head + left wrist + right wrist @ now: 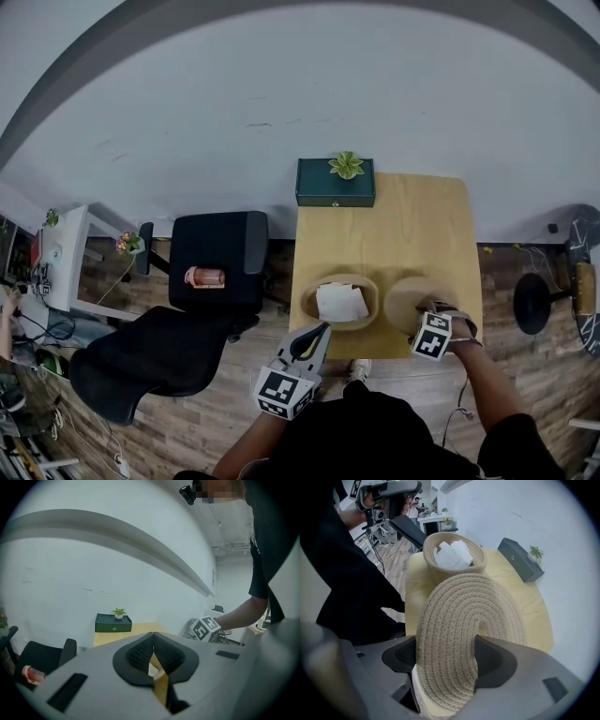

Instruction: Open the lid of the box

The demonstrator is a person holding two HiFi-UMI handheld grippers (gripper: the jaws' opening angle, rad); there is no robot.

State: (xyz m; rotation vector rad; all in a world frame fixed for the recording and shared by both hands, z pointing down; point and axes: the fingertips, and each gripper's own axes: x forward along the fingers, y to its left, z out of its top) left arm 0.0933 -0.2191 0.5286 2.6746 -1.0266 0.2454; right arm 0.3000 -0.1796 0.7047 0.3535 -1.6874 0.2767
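Observation:
The box is a round woven basket near the front of the wooden table, uncovered, with white paper inside. Its flat woven lid lies off to the right of the basket, low over the table. My right gripper is shut on the lid's near edge. In the right gripper view the lid fills the gap between the two pads of the right gripper, and the basket stands just beyond it. My left gripper hovers at the table's front edge, pointing at the basket. Its jaws meet in the left gripper view with nothing held.
A dark green box with a small potted plant on top stands at the table's far edge against the white wall. A black office chair stands left of the table. A black stool is on the right.

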